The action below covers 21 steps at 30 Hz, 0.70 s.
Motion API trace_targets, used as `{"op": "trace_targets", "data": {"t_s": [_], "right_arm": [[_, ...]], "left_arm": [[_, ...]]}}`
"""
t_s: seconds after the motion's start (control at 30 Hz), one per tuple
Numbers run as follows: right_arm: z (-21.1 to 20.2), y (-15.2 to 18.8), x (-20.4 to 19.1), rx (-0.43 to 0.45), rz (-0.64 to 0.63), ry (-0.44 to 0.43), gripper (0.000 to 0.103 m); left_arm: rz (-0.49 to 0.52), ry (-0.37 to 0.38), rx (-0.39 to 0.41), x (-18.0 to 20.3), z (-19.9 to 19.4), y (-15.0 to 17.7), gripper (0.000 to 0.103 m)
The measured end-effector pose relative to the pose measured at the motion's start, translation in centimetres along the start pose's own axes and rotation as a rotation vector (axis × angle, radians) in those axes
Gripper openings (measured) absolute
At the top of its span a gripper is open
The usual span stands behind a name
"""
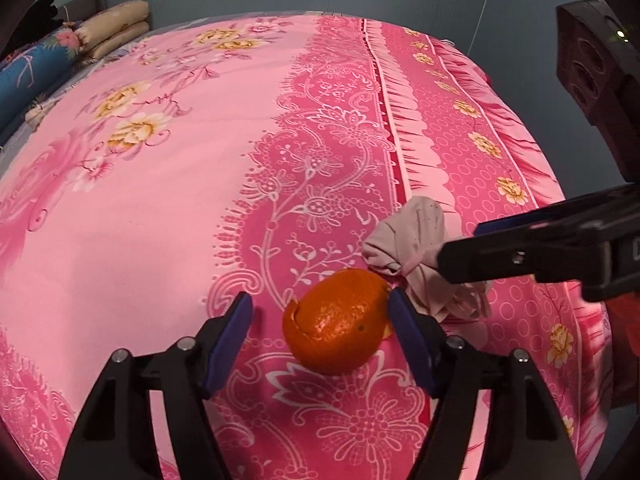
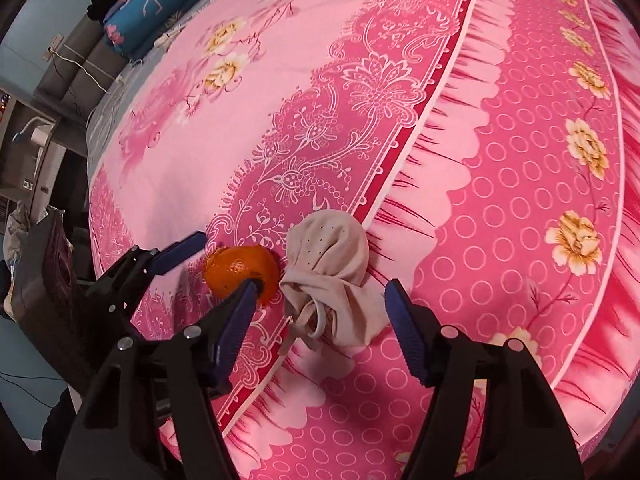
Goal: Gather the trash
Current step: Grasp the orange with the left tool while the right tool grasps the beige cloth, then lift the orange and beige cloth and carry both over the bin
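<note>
Orange peel [image 1: 338,322]: hollow orange shell, torn edge seen at left, glossy, lying on bedspread between left gripper's spread fingers [image 1: 412,344], close against right-hand pad. Crumpled beige cloth wad [image 2: 334,280]: speckled, knotted, loop at bottom, lying just beside peel, between right gripper's spread fingers [image 2: 408,336], nearer fingertips.

In the right wrist view, the right gripper's left finger [image 2: 236,330] covers the near side of the orange peel [image 2: 236,270]; in the left wrist view, the right gripper [image 1: 460,248] hides part of the crumpled beige cloth [image 1: 412,240], and its body runs off the frame's edge
</note>
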State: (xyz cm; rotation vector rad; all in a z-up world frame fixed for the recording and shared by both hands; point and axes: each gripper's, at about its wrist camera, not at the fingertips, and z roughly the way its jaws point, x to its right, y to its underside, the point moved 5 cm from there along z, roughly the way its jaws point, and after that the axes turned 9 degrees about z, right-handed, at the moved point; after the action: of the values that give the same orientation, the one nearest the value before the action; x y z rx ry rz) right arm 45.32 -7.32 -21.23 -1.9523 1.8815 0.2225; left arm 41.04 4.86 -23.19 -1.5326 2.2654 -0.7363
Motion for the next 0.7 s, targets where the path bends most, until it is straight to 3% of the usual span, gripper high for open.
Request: {"op": "trace_targets", "data": {"t_s": [0.1, 0.47, 0.53, 0.7], "right_arm": [[1.0, -0.2, 0.0, -0.022, 0.009, 0.004, 0.059], [3.1, -0.3, 0.3, -0.069, 0.054, 0.009, 0.038], [3.1, -0.3, 0.2, -0.064, 0.054, 0.01, 0.028], [2.0, -0.2, 0.1, -0.008, 0.048, 0.031, 0.021]], "left_arm": [[0.015, 0.045, 0.004, 0.6, 0.1, 0.1, 0.048], [0.019, 0.074, 0.015, 1.0, 0.1, 0.6, 0.038], [0.026, 0.068, 0.018, 1.1, 0.0, 0.6, 0.037], [0.022, 0.052, 0.02, 1.0, -0.5, 0.6, 0.033]]}}
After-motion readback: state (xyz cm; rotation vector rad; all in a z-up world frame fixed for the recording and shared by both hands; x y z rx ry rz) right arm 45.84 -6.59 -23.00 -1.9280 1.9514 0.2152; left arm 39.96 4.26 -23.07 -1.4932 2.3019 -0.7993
